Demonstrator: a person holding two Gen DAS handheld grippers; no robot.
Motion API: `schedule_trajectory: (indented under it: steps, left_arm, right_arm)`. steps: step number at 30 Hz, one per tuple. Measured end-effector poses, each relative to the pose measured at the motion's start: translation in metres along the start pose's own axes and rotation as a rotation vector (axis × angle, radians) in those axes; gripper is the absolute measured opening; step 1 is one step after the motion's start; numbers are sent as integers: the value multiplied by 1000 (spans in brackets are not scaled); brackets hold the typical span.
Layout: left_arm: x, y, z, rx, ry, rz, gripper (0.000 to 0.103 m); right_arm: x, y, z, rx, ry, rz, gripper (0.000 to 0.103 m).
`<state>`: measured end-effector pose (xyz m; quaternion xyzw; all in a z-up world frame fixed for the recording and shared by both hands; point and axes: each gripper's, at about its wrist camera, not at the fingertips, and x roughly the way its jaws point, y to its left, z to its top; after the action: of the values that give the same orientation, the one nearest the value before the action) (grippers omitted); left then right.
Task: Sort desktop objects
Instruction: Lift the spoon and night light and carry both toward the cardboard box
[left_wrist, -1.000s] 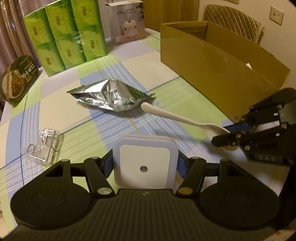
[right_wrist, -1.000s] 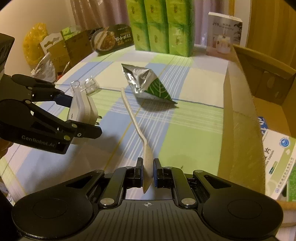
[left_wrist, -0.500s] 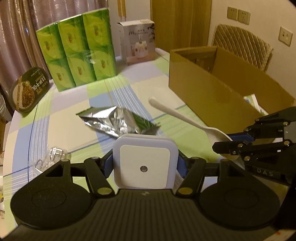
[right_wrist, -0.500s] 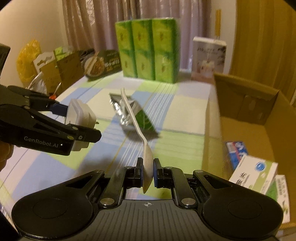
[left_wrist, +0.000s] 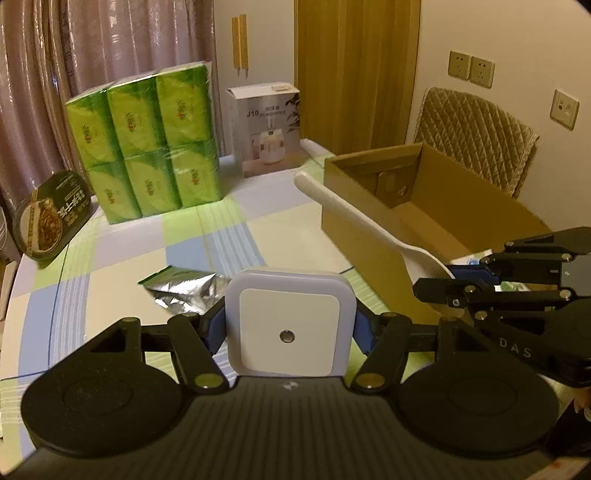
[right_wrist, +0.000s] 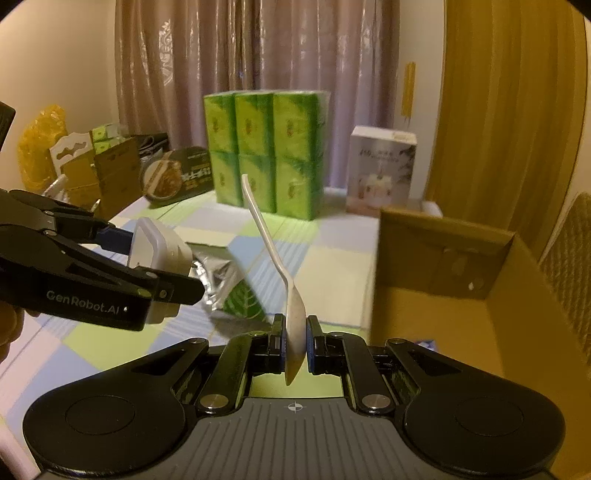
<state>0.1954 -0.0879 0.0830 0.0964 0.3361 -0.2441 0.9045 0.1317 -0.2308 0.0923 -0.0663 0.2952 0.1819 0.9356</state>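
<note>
Moved: both grippers have risen; table sits lower in frame than before.
Left gripper (left_wrist: 290, 328): clamps night light (left_wrist: 290, 320), lower centre.
Right gripper (right_wrist: 295, 341): pinches white spoon (right_wrist: 275, 258), centre.

Left gripper (left_wrist: 290, 325): blue pads clamped on either side of the white night light (left_wrist: 290, 321), its square face toward the camera.
Right gripper (left_wrist: 452, 284): at the right edge, closed on the bowl of the white spoon (left_wrist: 369, 225), handle slanting up and left across the cardboard box (left_wrist: 369, 225).
Table (left_wrist: 122, 251): checked cloth, with a crumpled foil packet (left_wrist: 184, 291) lying just beyond the night light.
Far edge: green tissue packs (left_wrist: 147, 147), a white product box (left_wrist: 267, 133).
</note>
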Motion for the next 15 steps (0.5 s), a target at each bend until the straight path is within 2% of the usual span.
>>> schedule_trajectory:
  steps: [6,15]
  left_arm:
    - [4,-14,9,0,-15,-21,62]
    - [12,-37,21,6,-34,-71,62]
  right_arm:
    - [-14,-23,10,29,-55,-51,7]
    - [-27,-51,7,73,-78,-109,7]
